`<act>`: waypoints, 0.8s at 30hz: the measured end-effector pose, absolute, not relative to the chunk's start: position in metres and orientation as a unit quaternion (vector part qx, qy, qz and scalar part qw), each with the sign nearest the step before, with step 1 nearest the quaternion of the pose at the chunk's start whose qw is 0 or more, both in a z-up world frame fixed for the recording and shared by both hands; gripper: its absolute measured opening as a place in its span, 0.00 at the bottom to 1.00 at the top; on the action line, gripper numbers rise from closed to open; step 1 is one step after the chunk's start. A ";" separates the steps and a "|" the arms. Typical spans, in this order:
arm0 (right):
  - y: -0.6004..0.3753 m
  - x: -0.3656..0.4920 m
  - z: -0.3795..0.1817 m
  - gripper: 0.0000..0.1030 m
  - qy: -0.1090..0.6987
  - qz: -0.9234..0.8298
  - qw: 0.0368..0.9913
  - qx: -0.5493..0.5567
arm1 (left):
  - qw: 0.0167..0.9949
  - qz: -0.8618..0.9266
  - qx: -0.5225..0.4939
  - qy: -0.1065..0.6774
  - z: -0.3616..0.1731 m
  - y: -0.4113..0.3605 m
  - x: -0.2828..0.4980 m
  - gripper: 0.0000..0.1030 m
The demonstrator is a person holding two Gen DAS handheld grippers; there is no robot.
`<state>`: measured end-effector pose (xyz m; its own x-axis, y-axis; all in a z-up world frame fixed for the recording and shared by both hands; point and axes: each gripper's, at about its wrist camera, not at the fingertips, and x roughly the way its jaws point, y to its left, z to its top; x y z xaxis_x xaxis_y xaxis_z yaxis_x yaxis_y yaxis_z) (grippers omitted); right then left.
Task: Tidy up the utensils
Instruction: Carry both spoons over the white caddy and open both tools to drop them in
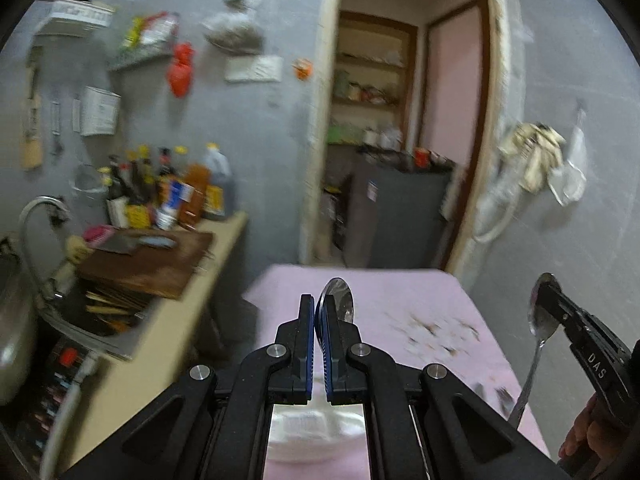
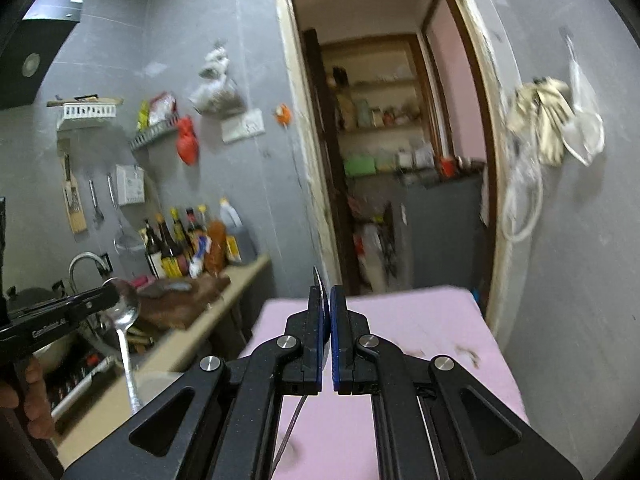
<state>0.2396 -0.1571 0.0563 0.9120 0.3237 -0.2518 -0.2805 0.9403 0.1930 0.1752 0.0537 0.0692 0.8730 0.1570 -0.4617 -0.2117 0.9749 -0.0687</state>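
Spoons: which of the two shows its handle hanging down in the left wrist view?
The spoon in the right tongs, at the frame's right edge; its handle hangs free. The left tongs' spoon shows only its bowl above the fingers.

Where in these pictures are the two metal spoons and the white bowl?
Metal spoon in left gripper [image 1: 338,294], left wrist view: on its bowl above the fingers.
Metal spoon in right gripper [image 1: 540,320], left wrist view: on its bowl.
White bowl [image 1: 316,432], left wrist view: on its inside, seen below the gripper.

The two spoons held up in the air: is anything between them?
No. In the left wrist view, only open air over the pink table separates the left tool's spoon from the right tool's spoon.
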 end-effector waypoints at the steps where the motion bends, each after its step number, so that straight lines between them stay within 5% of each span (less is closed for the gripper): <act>1: -0.146 0.245 0.061 0.03 0.130 0.155 0.976 0.075 | 0.966 0.108 -0.057 0.227 0.072 0.066 0.174 0.04; 10: -0.076 0.261 0.052 0.03 0.092 0.140 0.985 0.042 | 0.962 0.189 -0.006 0.197 0.072 0.134 0.183 0.04; 24: -0.032 0.271 -0.011 0.03 0.110 0.143 0.983 -0.017 | 0.957 0.202 0.046 0.202 0.008 0.126 0.208 0.04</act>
<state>0.2712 -0.0317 -0.0110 0.9349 0.2778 -0.2209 -0.2851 0.9585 -0.0011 0.2080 0.1256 0.0080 0.8370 0.4057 -0.3673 -0.3685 0.9140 0.1699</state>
